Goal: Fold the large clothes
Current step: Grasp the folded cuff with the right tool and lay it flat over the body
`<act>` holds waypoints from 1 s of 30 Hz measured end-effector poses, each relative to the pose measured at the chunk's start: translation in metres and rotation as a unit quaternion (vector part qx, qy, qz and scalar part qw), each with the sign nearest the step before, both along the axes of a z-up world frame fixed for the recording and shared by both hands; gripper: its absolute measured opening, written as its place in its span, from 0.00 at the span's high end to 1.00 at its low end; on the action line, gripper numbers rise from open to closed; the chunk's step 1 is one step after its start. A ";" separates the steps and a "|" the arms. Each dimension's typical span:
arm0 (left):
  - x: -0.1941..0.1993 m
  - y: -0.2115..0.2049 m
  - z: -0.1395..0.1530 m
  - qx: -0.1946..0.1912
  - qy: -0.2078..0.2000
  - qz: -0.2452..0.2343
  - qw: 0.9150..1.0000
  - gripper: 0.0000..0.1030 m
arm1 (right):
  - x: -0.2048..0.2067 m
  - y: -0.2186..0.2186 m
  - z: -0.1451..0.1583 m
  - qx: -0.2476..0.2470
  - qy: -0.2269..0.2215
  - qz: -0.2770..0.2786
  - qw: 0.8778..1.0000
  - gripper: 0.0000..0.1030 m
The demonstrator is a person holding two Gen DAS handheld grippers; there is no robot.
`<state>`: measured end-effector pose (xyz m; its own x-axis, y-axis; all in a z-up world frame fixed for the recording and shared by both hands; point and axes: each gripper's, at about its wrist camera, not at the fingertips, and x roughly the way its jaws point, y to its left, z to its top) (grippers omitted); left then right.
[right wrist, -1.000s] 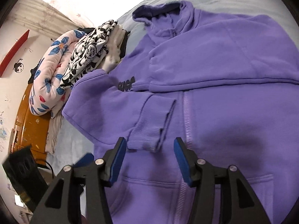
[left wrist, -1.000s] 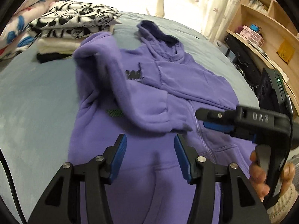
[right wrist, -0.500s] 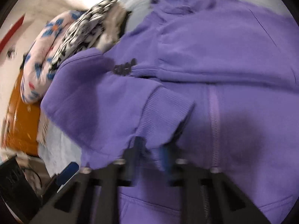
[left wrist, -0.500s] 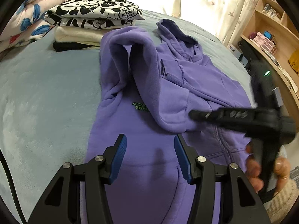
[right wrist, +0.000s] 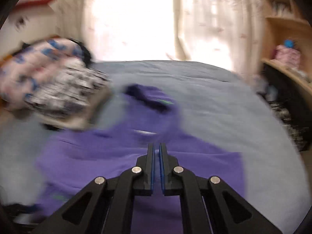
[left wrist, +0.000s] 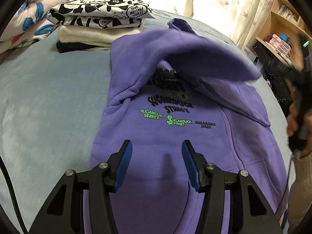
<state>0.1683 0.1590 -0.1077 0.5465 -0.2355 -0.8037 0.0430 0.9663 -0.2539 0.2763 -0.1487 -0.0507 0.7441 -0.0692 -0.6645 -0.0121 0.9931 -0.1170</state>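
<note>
**Operator:** What are the failure modes from this position?

**Technician:** There are 3.
1. The sleeve hangs in the air ahead of the left tongs and arches toward the right tongs. If the grip is shallow, the cuff could slip and land crumpled on the chest print.
2. Nothing pins the hoodie. A pull on the sleeve could drag the whole body across the bed toward the right tongs and spoil its flat lay.
3. The shoulder ahead and to the left of the left tongs is already bunched. Laying the sleeve over it would probably lock that crease in.

**Operator:** What is the state of the tongs?

**Technician:** The left tongs are spread about halfway. They are empty and hover just above the lower front of the hoodie, with the zipper off to their right. The right tongs are pressed together, with only a sliver between the pads. That view is blurred, so I cannot tell whether cloth is pinched there.

**Operator:** Where is the garment?

**Technician:** It lies front up, directly under and ahead of both tongs. The folded stack is well beyond it, ahead and to the left.
</note>
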 end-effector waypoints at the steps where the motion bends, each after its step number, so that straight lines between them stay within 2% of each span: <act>1: 0.000 0.001 -0.001 0.000 0.002 0.001 1.000 0.50 | 0.007 -0.008 -0.015 -0.002 0.025 -0.011 1.000 0.96; 3: 0.002 0.003 -0.002 -0.002 0.004 0.003 1.000 0.50 | 0.019 -0.032 -0.051 0.030 0.106 -0.028 0.993 0.95; 4: 0.002 0.004 -0.002 -0.002 0.005 0.005 1.000 0.50 | 0.022 -0.044 -0.066 0.069 0.145 -0.030 0.986 0.95; 6: 0.003 0.005 -0.003 -0.003 0.006 0.007 1.000 0.50 | 0.021 -0.071 -0.091 0.178 0.195 -0.031 0.964 0.94; 8: 0.004 0.006 -0.004 -0.006 0.010 0.009 1.000 0.50 | 0.019 -0.088 -0.099 0.249 0.198 -0.039 0.947 0.92; 9: 0.005 0.006 -0.005 -0.007 0.011 0.009 1.000 0.50 | 0.019 -0.097 -0.100 0.285 0.193 -0.044 0.938 0.87; 10: 0.005 0.005 -0.005 -0.008 0.012 0.009 1.000 0.50 | 0.020 -0.100 -0.100 0.307 0.190 -0.046 0.931 0.75; 12: 0.005 0.004 -0.006 -0.009 0.013 0.007 1.000 0.50 | 0.024 -0.101 -0.099 0.335 0.185 -0.042 0.923 0.60; 13: 0.005 0.003 -0.006 -0.009 0.013 0.007 1.000 0.50 | 0.026 -0.099 -0.098 0.335 0.184 -0.040 0.923 0.54; 14: 0.005 0.002 -0.007 -0.009 0.013 0.006 1.000 0.50 | 0.033 -0.089 -0.098 0.325 0.185 -0.036 0.927 0.53; 18: 0.007 -0.001 -0.009 -0.010 0.018 0.004 1.000 0.50 | 0.046 -0.064 -0.101 0.291 0.201 -0.014 0.935 0.52; 22: 0.007 -0.001 -0.010 -0.010 0.017 0.004 1.000 0.50 | 0.057 -0.037 -0.104 0.238 0.209 0.010 0.949 0.51; 23: 0.007 -0.001 -0.010 -0.010 0.017 0.005 1.000 0.50 | 0.058 -0.028 -0.103 0.214 0.212 0.020 0.953 0.54; 24: 0.007 0.000 -0.009 -0.011 0.017 0.006 1.000 0.50 | 0.058 -0.021 -0.100 0.201 0.213 0.035 0.956 0.75; 25: 0.008 0.002 -0.009 -0.011 0.016 0.008 1.000 0.50 | 0.056 -0.010 -0.094 0.190 0.215 0.056 0.956 0.86; 26: 0.008 0.003 -0.008 -0.012 0.015 0.010 1.000 0.50 | 0.053 -0.005 -0.088 0.182 0.213 0.063 0.958 0.92; 28: 0.009 0.005 -0.007 -0.014 0.012 0.014 1.000 0.50 | 0.043 0.011 -0.066 0.167 0.184 0.089 0.965 0.93; 30: 0.010 0.007 -0.007 -0.016 0.012 0.019 1.000 0.50 | 0.029 0.033 -0.031 0.155 0.136 0.125 0.970 0.93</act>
<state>0.1785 0.1665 -0.1142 0.5366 -0.2403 -0.8089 -0.0005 0.9585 -0.2851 0.3051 -0.1161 -0.0816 0.5065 0.3261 -0.7982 -0.2456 0.9419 0.2290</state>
